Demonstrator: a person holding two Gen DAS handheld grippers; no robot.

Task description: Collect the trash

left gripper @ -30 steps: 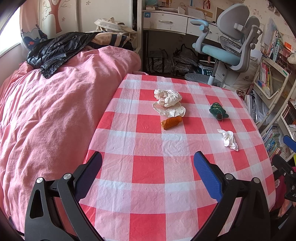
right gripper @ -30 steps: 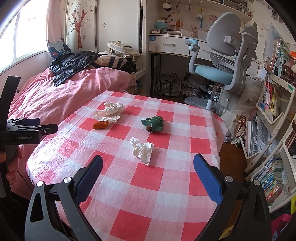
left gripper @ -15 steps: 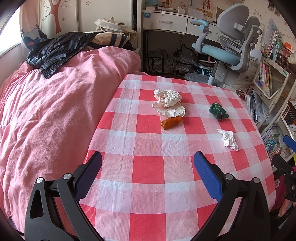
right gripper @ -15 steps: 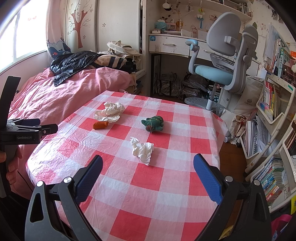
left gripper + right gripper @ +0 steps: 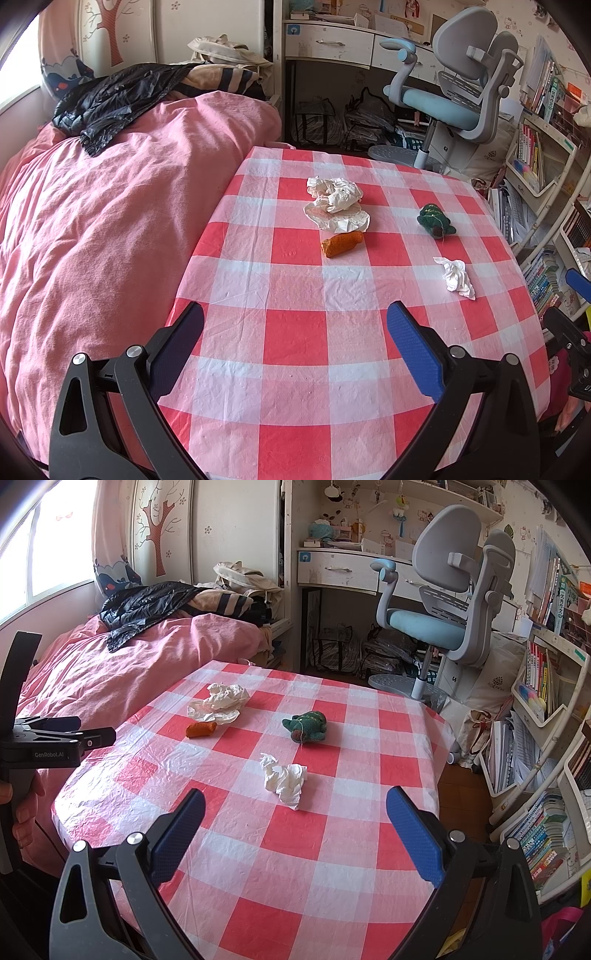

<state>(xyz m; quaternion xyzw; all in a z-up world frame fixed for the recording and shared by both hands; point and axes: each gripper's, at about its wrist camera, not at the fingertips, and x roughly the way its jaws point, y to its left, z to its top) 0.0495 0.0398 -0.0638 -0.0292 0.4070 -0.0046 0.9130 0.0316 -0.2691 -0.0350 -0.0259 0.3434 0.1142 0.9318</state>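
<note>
Nothing moves since before: left gripper (image 5: 295, 350) and right gripper (image 5: 295, 830) both gape wide, empty, tissue (image 5: 284, 780) at 12 o'clock.

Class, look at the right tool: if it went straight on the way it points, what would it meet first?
Probably the small crumpled tissue, lying on the tablecloth just ahead between the open right tool fingers; depth is uncertain.

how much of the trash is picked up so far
Nothing looks collected yet. Both the left tool and right tool are open and empty. Still on the checked table: the crumpled tissue, the paper pile and the orange piece.
</note>
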